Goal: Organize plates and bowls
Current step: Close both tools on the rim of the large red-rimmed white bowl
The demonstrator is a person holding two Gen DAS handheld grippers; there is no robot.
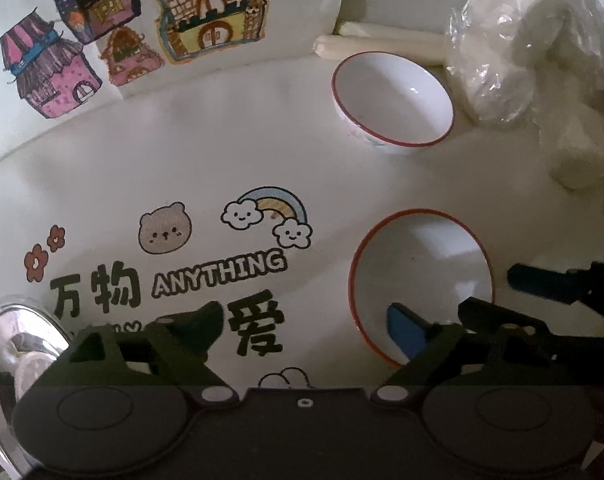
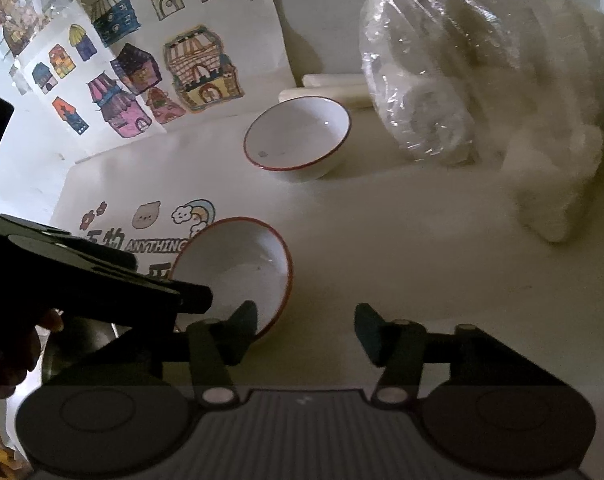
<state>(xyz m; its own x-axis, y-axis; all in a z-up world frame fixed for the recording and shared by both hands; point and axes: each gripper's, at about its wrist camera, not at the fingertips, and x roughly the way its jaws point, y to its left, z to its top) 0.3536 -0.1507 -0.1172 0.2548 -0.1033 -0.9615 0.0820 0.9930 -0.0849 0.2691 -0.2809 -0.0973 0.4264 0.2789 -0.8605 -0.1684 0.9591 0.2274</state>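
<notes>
Two white bowls with red rims stand on the white table. The near bowl [image 1: 422, 276] [image 2: 242, 268] lies just ahead of both grippers. My left gripper [image 1: 306, 328] is open, its right finger [image 1: 406, 336] over the near bowl's inside, its left finger over the printed mat. My right gripper [image 2: 306, 332] is open and empty, its left finger [image 2: 244, 328] at the near bowl's right rim. The far bowl [image 1: 394, 100] [image 2: 298, 136] stands farther back. A shiny metal plate [image 1: 14, 344] sits at the lower left of the left wrist view.
A plastic-wrapped white bundle [image 1: 534, 64] [image 2: 482, 88] lies at the back right. Two pale rolls [image 1: 382, 46] lie behind the far bowl. A house drawing [image 1: 122, 28] [image 2: 162, 60] leans on the wall. The mat print [image 1: 218, 272] covers the table's left.
</notes>
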